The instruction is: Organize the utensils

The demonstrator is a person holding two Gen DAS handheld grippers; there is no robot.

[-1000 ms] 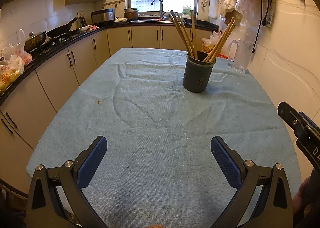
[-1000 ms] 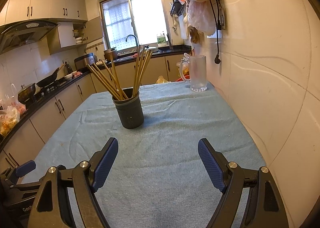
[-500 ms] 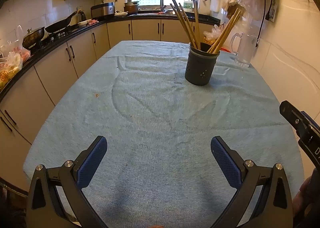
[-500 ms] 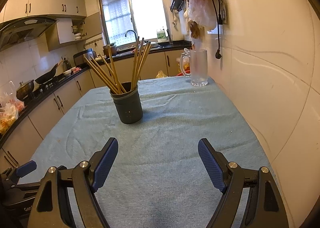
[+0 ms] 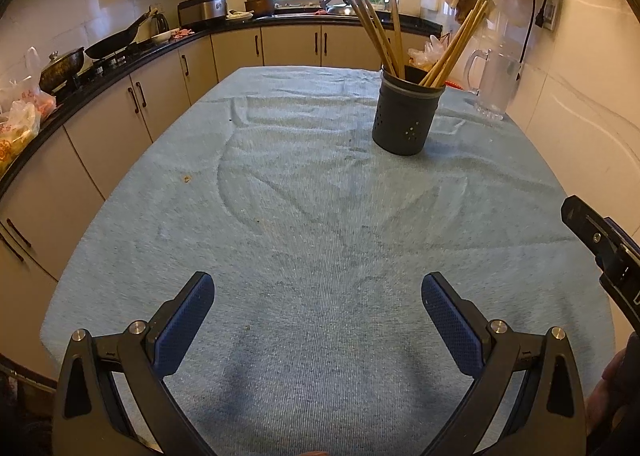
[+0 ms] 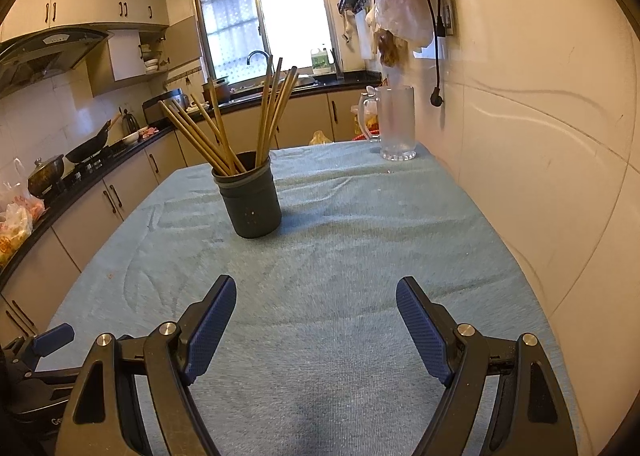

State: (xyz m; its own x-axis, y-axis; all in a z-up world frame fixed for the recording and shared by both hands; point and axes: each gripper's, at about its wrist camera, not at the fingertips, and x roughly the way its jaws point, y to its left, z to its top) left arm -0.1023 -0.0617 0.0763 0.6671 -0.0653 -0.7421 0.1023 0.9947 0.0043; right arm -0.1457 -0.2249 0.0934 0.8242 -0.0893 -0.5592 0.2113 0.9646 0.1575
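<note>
Left gripper: the black two-finger left gripper (image 5: 318, 298) with blue textured pads hangs low over the near end of the worktop, its fingers spread wide with nothing between them; its blue tip also shows at the lower left of the right wrist view (image 6: 54, 336).
Right gripper: the black two-finger right gripper (image 6: 316, 304) with blue pads is likewise spread wide and holds nothing, above bare cloth; part of its body enters the right edge of the left wrist view (image 5: 604, 248).
Utensils: a bunch of long light-wood chopsticks (image 6: 224, 132) stands in the holder, fanned out in two groups, one leaning left and one leaning right (image 5: 384, 32).
Holder: a dark grey round utensil holder (image 6: 252, 202) with small holes in its side stands upright on the far half of the worktop, well apart from both grippers (image 5: 406, 116).
Worktop: a table covered by a light blue, slightly creased towel cloth (image 5: 320, 216), set against the pale wall on the right (image 6: 340, 256).
Mug: a clear glass handled mug (image 6: 394, 124) stands at the far right corner of the worktop, near the wall and apart from the holder (image 5: 494, 84).
Crumb: a small brown speck (image 5: 186, 178) lies on the cloth toward the left edge.
</note>
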